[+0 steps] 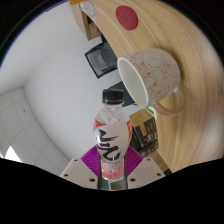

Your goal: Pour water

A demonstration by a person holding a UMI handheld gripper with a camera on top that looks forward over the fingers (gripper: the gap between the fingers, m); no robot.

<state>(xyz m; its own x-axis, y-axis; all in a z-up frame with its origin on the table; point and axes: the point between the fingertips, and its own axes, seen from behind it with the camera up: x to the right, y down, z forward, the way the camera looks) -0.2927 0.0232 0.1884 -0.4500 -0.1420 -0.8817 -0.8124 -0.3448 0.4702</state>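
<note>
- A round wooden table (150,55) fills the view ahead of you, with a pale wall and floor beyond its curved edge; everything appears tilted sideways.
- Your gripper (111,158) is clenched on a clear water bottle (111,135), both magenta pads (97,158) pressing its lower body.
- The bottle has a white cap, a red-and-white label with dark lettering, and its neck points toward the mug (150,78).
- The mug, white with fine speckles, sits on the table just beyond the bottle cap, its open mouth facing the cap.
- Farther past the mug, a red disc (126,16) lies on the table.
- Off the table edge near the mug stands a dark boxy object (100,60), possibly a chair or monitor; you can't tell which.
</note>
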